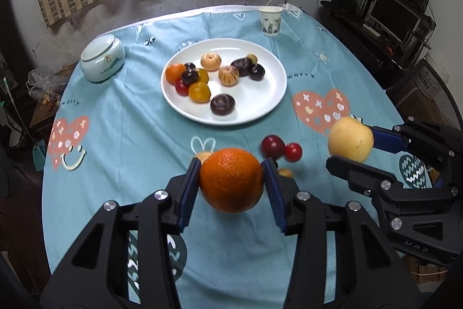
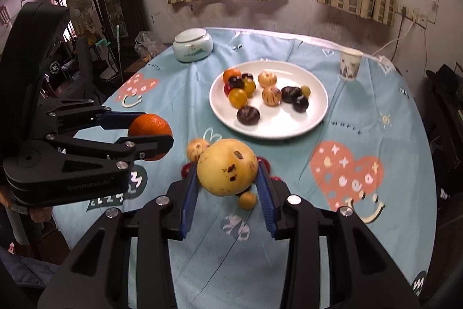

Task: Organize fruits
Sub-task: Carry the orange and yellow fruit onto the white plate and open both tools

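Note:
My left gripper (image 1: 231, 178) is shut on a large orange (image 1: 231, 180), held above the blue tablecloth; the same orange (image 2: 150, 128) shows at left in the right wrist view. My right gripper (image 2: 228, 173) is shut on a yellow pear (image 2: 227, 167) with brown spots, also lifted; the pear (image 1: 350, 138) appears at right in the left wrist view. A white plate (image 1: 260, 109) farther back holds several small fruits: orange, yellow, dark and striped ones. Two red fruits (image 1: 273, 146) and small yellow ones (image 2: 247, 200) lie on the cloth under the grippers.
A round table carries a blue cloth (image 1: 121, 141) with heart prints. A white lidded jar (image 1: 102, 58) stands at back left, a paper cup (image 1: 270, 20) at back right. Curtains and a wall lie behind; a black desk with a monitor (image 1: 390, 16) stands at right.

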Action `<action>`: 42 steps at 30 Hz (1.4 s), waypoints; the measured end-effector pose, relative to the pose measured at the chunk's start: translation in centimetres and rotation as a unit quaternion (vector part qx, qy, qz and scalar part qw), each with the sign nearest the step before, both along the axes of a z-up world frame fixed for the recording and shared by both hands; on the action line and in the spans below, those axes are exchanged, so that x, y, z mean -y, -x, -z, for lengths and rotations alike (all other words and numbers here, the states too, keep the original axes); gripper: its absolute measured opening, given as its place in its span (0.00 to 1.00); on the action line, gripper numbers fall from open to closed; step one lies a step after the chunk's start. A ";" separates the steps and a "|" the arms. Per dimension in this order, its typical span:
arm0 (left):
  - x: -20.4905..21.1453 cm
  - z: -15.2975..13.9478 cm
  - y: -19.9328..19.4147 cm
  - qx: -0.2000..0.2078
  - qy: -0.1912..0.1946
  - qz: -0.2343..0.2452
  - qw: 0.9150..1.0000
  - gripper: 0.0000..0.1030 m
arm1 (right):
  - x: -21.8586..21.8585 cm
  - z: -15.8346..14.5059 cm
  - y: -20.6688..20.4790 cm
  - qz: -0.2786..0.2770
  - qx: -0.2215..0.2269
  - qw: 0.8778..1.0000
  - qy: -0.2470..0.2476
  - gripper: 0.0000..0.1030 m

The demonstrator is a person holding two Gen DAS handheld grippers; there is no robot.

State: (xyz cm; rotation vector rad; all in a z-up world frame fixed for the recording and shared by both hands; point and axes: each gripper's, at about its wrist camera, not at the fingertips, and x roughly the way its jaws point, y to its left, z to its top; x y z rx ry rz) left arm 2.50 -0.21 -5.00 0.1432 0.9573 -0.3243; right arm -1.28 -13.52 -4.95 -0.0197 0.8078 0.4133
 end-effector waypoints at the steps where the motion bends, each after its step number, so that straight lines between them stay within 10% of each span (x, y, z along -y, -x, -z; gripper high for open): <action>1: 0.1 -0.3 -0.4 0.004 0.000 0.000 1.000 0.44 | 0.1 -0.3 -0.3 0.000 0.004 1.000 0.000 0.38; 26: 2.2 -1.8 -10.0 0.048 -0.025 -0.006 0.998 0.44 | 0.9 -2.2 -10.1 0.006 0.036 0.999 -0.015 0.38; 42: 0.5 3.4 -13.9 -0.005 -0.028 -0.001 1.000 0.42 | 1.8 2.0 -15.5 0.019 -0.004 1.000 -0.016 0.38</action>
